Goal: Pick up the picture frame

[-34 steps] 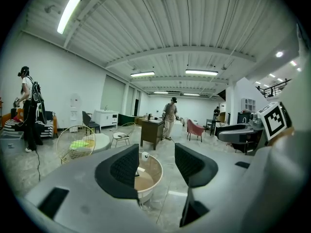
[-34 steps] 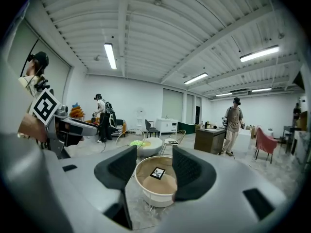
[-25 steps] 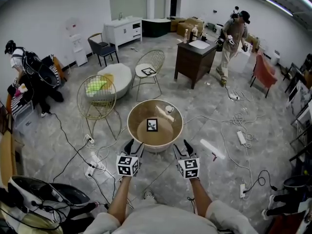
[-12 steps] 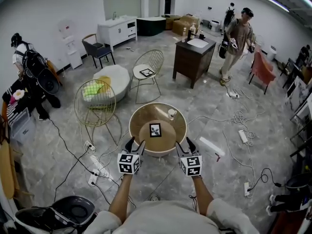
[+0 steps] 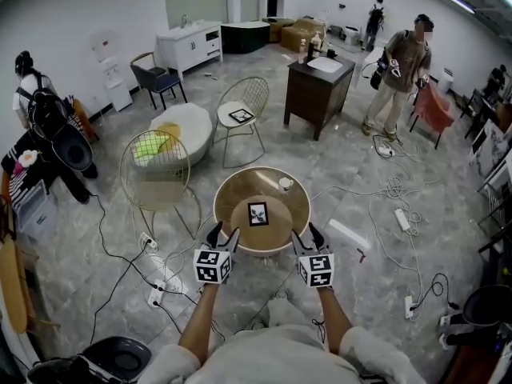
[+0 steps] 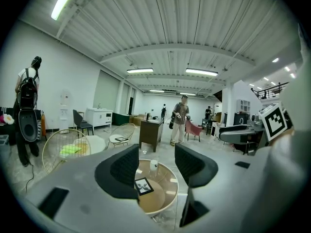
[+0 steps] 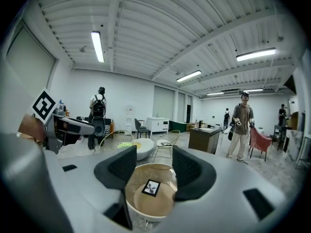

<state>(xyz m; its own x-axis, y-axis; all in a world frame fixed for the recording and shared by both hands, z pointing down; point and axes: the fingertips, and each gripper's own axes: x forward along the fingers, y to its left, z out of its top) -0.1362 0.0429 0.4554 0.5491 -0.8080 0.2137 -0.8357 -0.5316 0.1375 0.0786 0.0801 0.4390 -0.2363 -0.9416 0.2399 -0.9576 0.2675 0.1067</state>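
Note:
A small black picture frame point(image 5: 258, 214) with a leaf print lies flat on the inner wooden disc of a round glass-topped table point(image 5: 300, 198). It also shows between the jaws in the left gripper view, frame point(image 6: 144, 186), and in the right gripper view, frame point(image 7: 151, 188). My left gripper point(image 5: 222, 236) hovers at the table's near left rim, open and empty. My right gripper point(image 5: 305, 235) hovers at the near right rim, open and empty too. Both are short of the frame.
A white cup point(image 5: 285, 184) stands on the table's far side. A gold wire chair point(image 5: 156, 166) is to the left, another point(image 5: 242, 112) behind holds a second frame. Cables and power strips point(image 5: 401, 218) litter the floor. A person point(image 5: 400, 74) stands by a dark cabinet point(image 5: 318, 90).
The table and frame have drawn closer beneath me, and both grippers now sit at its near rim. The person at the back right has walked further right.

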